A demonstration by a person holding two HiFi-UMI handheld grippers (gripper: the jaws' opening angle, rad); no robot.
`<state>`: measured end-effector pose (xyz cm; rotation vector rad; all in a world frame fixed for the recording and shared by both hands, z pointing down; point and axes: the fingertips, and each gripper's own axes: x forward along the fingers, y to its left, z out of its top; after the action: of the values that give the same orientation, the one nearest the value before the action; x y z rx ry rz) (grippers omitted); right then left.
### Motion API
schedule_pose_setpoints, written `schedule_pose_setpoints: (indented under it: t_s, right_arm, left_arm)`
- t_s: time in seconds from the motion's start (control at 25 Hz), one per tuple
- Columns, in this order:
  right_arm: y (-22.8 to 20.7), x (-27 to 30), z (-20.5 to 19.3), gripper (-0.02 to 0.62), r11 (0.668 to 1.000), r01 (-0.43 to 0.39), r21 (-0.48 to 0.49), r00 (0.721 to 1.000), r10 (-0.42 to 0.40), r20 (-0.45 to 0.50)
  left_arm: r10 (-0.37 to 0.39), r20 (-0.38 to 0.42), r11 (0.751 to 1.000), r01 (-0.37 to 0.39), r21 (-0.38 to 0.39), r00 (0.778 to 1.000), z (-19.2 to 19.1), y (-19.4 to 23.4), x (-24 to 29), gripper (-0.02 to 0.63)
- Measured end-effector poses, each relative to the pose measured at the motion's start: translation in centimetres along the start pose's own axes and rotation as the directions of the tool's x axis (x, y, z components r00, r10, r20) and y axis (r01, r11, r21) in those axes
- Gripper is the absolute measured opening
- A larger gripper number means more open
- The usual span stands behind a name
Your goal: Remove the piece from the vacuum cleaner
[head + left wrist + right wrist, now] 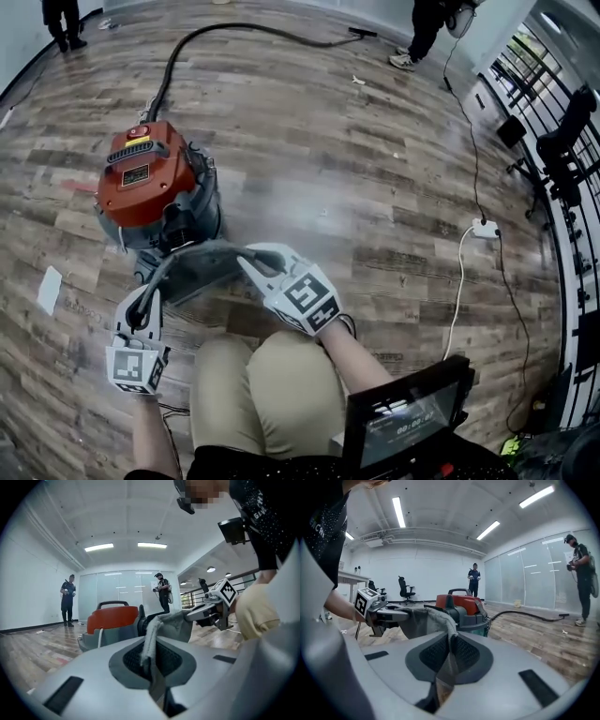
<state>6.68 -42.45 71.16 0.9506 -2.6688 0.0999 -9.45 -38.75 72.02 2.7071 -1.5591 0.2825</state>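
A vacuum cleaner (150, 183) with a red lid and grey drum stands on the wooden floor ahead of the person's knees. A grey cloth piece (202, 262) stretches from its near side between both grippers. My left gripper (141, 314) is shut on the cloth's left end, low at the left. My right gripper (255, 264) is shut on its right end. In the left gripper view the cloth (151, 641) runs up out of the closed jaws toward the vacuum cleaner (112, 618). The right gripper view shows the cloth (449, 641) pinched the same way, with the vacuum cleaner (461, 604) behind.
A black hose (216, 37) curves from the vacuum across the floor to the far side. A white power strip (485, 228) with cables lies at the right, near a railing. A white sheet (49, 289) lies at the left. People stand at the far end.
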Motion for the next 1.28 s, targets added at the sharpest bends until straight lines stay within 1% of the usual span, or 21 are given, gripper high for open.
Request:
schedule_pose_setpoints:
  t_s: [0.12,0.16,0.36,0.52,0.6,0.68,0.76,0.8,0.92,0.96,1.12,1.28]
  right_arm:
    - [1.5,-0.8,-0.9,0.023,0.999,-0.047,0.023,0.999,0.047,-0.005]
    - [1.8,-1.0,-1.3,0.023,0.998,-0.058,0.040,0.998,0.058,-0.006]
    - [2.6,-0.9,-2.0,0.023,0.986,-0.127,0.107,0.992,0.128,-0.010]
    - [3.7,-0.8,-3.1,0.023,0.977,-0.170,0.131,0.984,0.175,-0.026]
    - [3.7,-0.6,-3.2,0.023,0.977,-0.169,0.129,0.984,0.175,-0.035]
    - [3.5,-0.6,-3.2,0.023,0.983,-0.147,0.113,0.987,0.153,-0.047]
    - [3.1,-1.3,-2.4,0.021,0.988,-0.117,0.103,0.992,0.121,-0.035]
    - [2.9,-1.8,-1.6,0.021,0.987,-0.113,0.111,0.993,0.115,-0.014]
    - [2.4,-2.7,1.3,0.021,0.975,-0.138,0.176,0.988,0.124,0.087]
    - [2.3,-2.8,2.1,0.021,0.973,-0.144,0.182,0.986,0.126,0.108]
    - [3.0,-3.1,3.4,0.021,0.977,-0.153,0.146,0.983,0.136,0.125]
    - [3.9,-3.6,3.1,0.021,0.972,-0.165,0.168,0.980,0.143,0.138]
  left_arm:
    - [-0.049,0.003,0.997,0.049,-0.054,0.999,-0.6,-2.0,-0.1,0.020]
    - [-0.060,0.003,0.996,0.060,-0.060,0.998,-0.8,-2.6,0.0,0.018]
    - [-0.068,0.003,0.997,0.068,-0.021,0.998,-1.3,-3.6,-0.1,0.018]
    - [-0.086,0.003,0.996,0.086,0.010,0.996,-2.1,-4.0,0.2,0.018]
    - [-0.081,0.000,0.996,0.081,0.023,0.997,-2.4,-4.0,0.5,0.018]
    - [-0.070,-0.008,0.997,0.070,0.018,0.998,-2.5,-4.2,0.4,0.018]
    - [-0.067,-0.023,0.998,0.066,-0.010,0.998,-2.2,-4.6,0.0,0.018]
    - [-0.067,-0.025,0.997,0.066,-0.037,0.997,-1.9,-4.6,-0.2,0.018]
    - [-0.049,0.011,0.985,0.050,-0.167,0.999,-0.5,-3.9,-0.8,0.018]
    - [-0.041,0.023,0.980,0.045,-0.193,0.999,-0.2,-3.8,-1.0,0.018]
    - [-0.021,0.057,0.974,0.033,-0.223,0.998,0.7,-3.3,-1.6,0.018]
    - [0.003,0.080,0.971,0.016,-0.238,0.997,1.0,-2.4,-1.9,0.018]
